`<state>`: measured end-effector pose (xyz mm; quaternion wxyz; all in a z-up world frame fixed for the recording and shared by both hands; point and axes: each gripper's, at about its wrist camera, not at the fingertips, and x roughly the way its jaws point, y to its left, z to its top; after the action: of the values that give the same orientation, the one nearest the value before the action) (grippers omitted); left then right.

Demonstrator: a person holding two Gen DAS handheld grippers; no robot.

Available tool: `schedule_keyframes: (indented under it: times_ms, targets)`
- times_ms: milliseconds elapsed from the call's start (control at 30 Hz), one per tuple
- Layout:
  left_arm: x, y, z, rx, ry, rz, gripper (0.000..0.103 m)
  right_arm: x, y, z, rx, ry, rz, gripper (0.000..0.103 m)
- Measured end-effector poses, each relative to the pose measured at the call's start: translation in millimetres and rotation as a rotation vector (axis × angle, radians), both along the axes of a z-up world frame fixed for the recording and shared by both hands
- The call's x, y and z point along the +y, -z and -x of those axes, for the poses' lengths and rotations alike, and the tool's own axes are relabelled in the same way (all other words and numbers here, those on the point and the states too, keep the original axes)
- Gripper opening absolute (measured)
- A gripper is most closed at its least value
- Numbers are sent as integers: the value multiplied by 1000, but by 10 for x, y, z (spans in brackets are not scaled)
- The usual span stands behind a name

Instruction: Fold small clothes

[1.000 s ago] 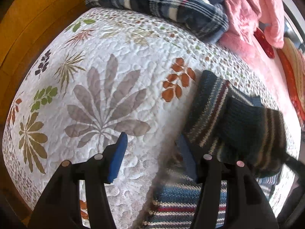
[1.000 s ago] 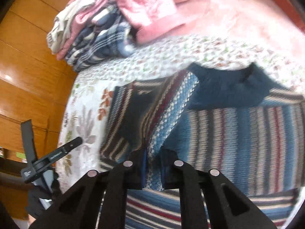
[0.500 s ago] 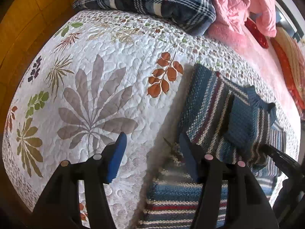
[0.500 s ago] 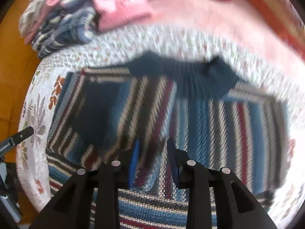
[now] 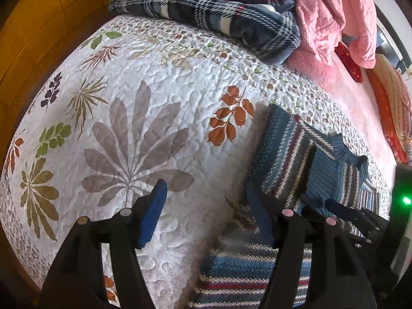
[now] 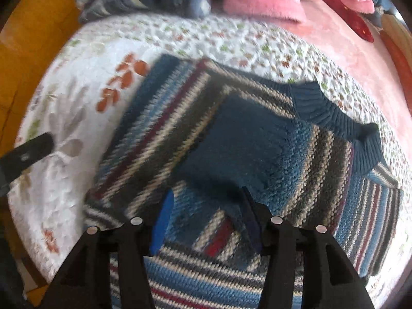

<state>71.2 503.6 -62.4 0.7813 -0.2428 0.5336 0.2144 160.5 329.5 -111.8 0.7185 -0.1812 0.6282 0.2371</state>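
Right wrist: one striped sweater (image 6: 257, 139) (folded) — jaws apart.

1. The left gripper (image 5: 206, 206) has black plastic fingers, each lined with a blue pad (image 5: 154, 213).
2. Round silver screw heads (image 5: 125, 211) sit on its finger arms.
3. The right gripper (image 6: 206, 216) matches: black arms, blue pads (image 6: 162, 221), silver screws (image 6: 276, 220).
4. A green light (image 5: 406, 200) glows on its black body.

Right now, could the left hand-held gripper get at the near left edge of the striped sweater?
Probably yes. The left hand-held gripper is open, its right finger already at the striped sweater edge, with only bare quilt around it; nothing blocks it.
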Motion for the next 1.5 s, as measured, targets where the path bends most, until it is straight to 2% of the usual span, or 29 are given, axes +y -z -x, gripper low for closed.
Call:
schedule_keyframes:
  times_ms: [33,100,200,400,500,700,800,933,1000,1133,1200,1267,1367,1433,1500]
  targets:
    - [1,6,-5,0,-1,3,64,-4,67,-32,4,12,19,48]
    - [-17,0,-19,-4,4,-2,64,-44,103,-72,-3,24,29,28]
    - [-53,-14,-33,-9,27,-18,64,-173,35,-125,8,50,-30,11]
    - [-136,-16,-68,-13,64,-43,64,-857,-380,-199,39,179,-275,10]
    - [-200,-19,-92,-11,88,-66,64,-1235,-571,-251,33,252,-356,10]
    - [-331,-23,-140,-11,144,-99,64,-1934,-757,-383,1,371,-401,10]
    - [-374,-7,-155,-6,161,-106,64,-2339,-716,-434,-3,436,-391,10]
    - [-425,32,-170,7,181,-113,64,-2837,-432,-465,44,528,-361,11]
    - [-442,51,-175,13,188,-114,64,-3006,-280,-446,86,556,-363,17]
    - [-446,87,-175,15,184,-89,64,-3311,-65,-403,147,621,-433,20]
    - [-450,95,-173,11,182,-77,64,-3401,-19,-421,168,653,-478,34]
    - [-461,100,-181,9,183,-70,64,-3485,38,-453,198,687,-539,41]
    - [-476,115,-186,6,186,-55,64,-3511,119,-540,223,720,-571,43]
    - [-478,139,-186,6,184,-37,65,-3518,137,-587,219,730,-575,37]
    - [-483,167,-185,14,185,-30,65,-3493,131,-618,208,723,-548,9]
